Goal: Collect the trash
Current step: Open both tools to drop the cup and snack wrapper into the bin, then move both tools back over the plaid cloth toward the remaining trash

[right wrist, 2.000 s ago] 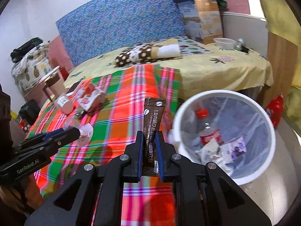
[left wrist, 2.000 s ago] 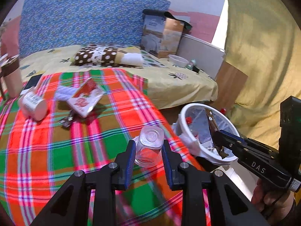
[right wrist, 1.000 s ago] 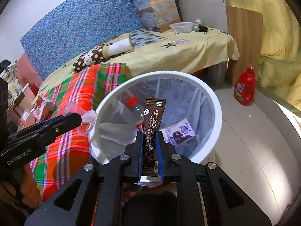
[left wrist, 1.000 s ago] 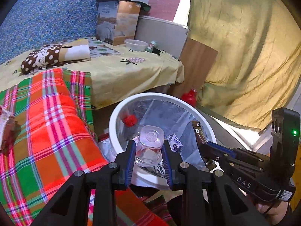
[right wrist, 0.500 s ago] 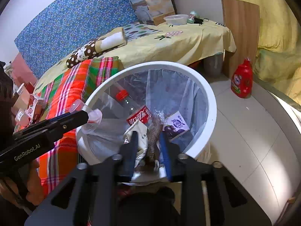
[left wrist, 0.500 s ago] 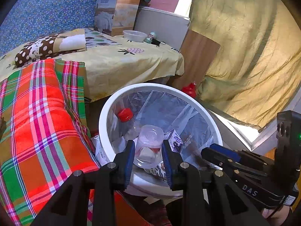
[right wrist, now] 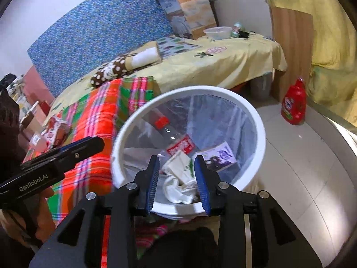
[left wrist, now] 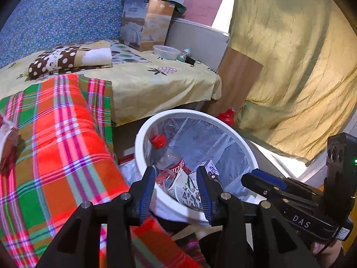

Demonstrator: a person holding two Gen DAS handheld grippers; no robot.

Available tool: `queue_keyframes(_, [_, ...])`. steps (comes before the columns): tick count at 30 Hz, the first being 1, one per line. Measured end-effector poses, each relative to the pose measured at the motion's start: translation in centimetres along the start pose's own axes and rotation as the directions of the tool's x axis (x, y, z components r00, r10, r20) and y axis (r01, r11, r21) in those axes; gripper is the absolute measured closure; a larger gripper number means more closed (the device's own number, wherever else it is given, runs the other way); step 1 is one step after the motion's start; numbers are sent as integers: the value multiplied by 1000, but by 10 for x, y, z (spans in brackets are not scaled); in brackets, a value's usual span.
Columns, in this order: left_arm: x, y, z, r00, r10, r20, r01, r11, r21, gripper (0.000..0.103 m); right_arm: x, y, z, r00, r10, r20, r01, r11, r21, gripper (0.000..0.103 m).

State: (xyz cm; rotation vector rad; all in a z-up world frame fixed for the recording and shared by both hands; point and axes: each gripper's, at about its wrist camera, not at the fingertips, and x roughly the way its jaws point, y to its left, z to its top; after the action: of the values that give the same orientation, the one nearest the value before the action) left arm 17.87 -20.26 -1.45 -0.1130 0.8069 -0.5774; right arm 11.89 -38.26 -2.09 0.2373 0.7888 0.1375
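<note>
Lower centre of both views: the white trash bin (right wrist: 260, 125) – clear liner, red-capped bottle (right wrist: 171, 138), crumpled papers inside. Left gripper (left wrist: 176, 185) and right gripper (right wrist: 177, 174) are spread apart, holding nothing.

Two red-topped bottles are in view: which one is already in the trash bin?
The clear plastic bottle with the red cap and red label, lying inside the white trash bin. The other, the all-red bottle, stands on the floor beside the wooden panel.
</note>
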Motion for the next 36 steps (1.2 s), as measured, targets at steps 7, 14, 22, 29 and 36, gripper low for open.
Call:
queue_keyframes(7, [-37,18,-14,999,29,34,-27,999,-40,65,-5,29,-1,997,69,15,-68,996,-49,68])
queue_keyframes(14, [-72,40,-28,996,61,72,-55,995,-81,65,-4,62,-4,993,115,-3,-115,988,-105,68])
queue_keyframes(22, [-104,64,-42,985,137,105,-123,984,-126,65,0,88,-8,984,177,-33,-180,978,-107,67])
queue_keyframes(29, [-131,91,-58,968,219,119,-195,963,-187,65,2,113,-11,973,220,-67,-228,964,-135,53])
queue_keyframes(36, [-155,115,-68,950,288,123,-255,938,-234,65,4,144,-10,960,265,-92,-277,945,-175,53])
